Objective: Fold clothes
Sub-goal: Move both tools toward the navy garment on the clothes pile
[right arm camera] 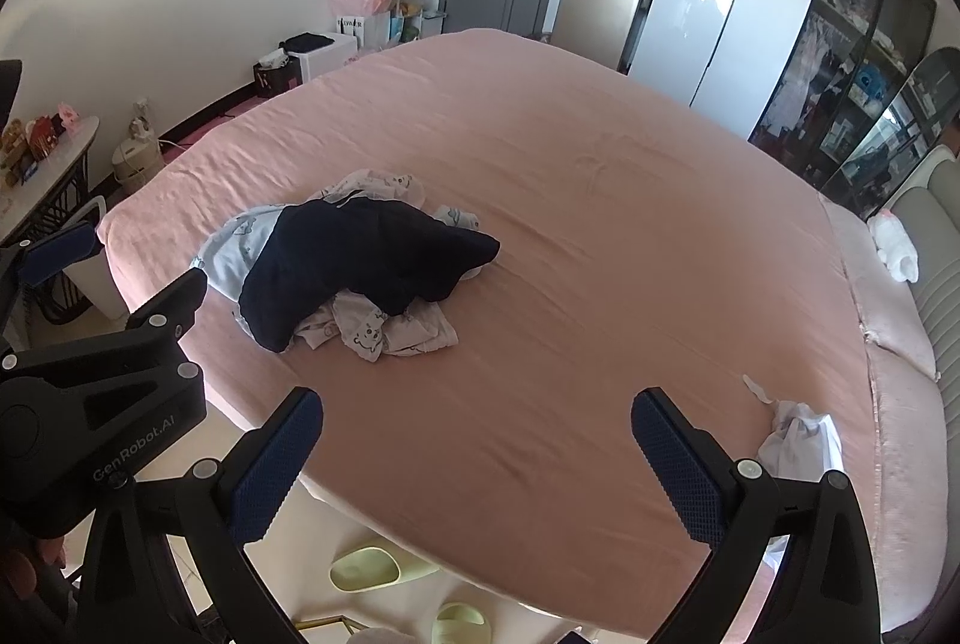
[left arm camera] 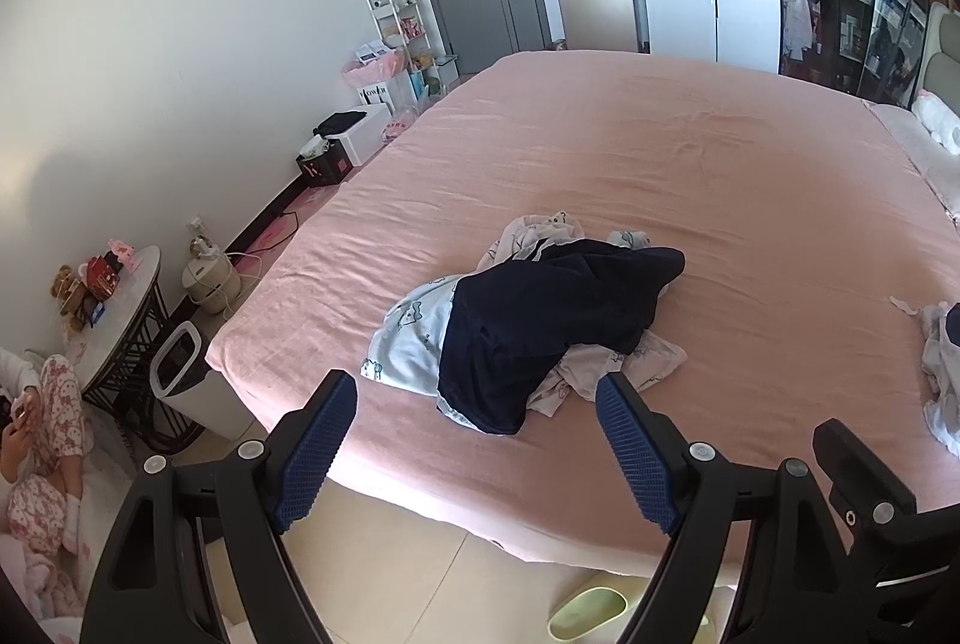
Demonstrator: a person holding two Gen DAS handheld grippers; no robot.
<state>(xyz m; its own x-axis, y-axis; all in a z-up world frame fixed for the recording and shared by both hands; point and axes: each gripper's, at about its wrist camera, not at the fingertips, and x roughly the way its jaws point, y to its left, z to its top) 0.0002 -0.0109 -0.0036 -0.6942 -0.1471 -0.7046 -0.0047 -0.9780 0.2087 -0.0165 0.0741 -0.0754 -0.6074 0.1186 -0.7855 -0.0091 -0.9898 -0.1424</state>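
Note:
A pile of clothes lies on the pink bed [left arm camera: 660, 152]: a dark navy garment [left arm camera: 540, 320] on top of light printed baby clothes [left arm camera: 408, 338]. The same navy garment [right arm camera: 360, 260] and printed clothes [right arm camera: 372, 332] show in the right wrist view, left of the middle of the bed [right arm camera: 600, 224]. My left gripper [left arm camera: 477, 440] is open and empty, above the bed's near edge, just short of the pile. My right gripper [right arm camera: 477, 458] is open and empty over the bed's near edge. A second small white garment [right arm camera: 798, 440] lies near the right fingers; it also shows in the left wrist view [left arm camera: 942, 362].
Green slippers [right arm camera: 366, 566] lie on the tiled floor below the bed edge. A white bin [left arm camera: 180, 380] and a small round table [left arm camera: 120, 320] stand left of the bed. A child in pink pyjamas [left arm camera: 42, 440] sits on the floor at far left. Pillows [right arm camera: 894, 248] lie at the headboard.

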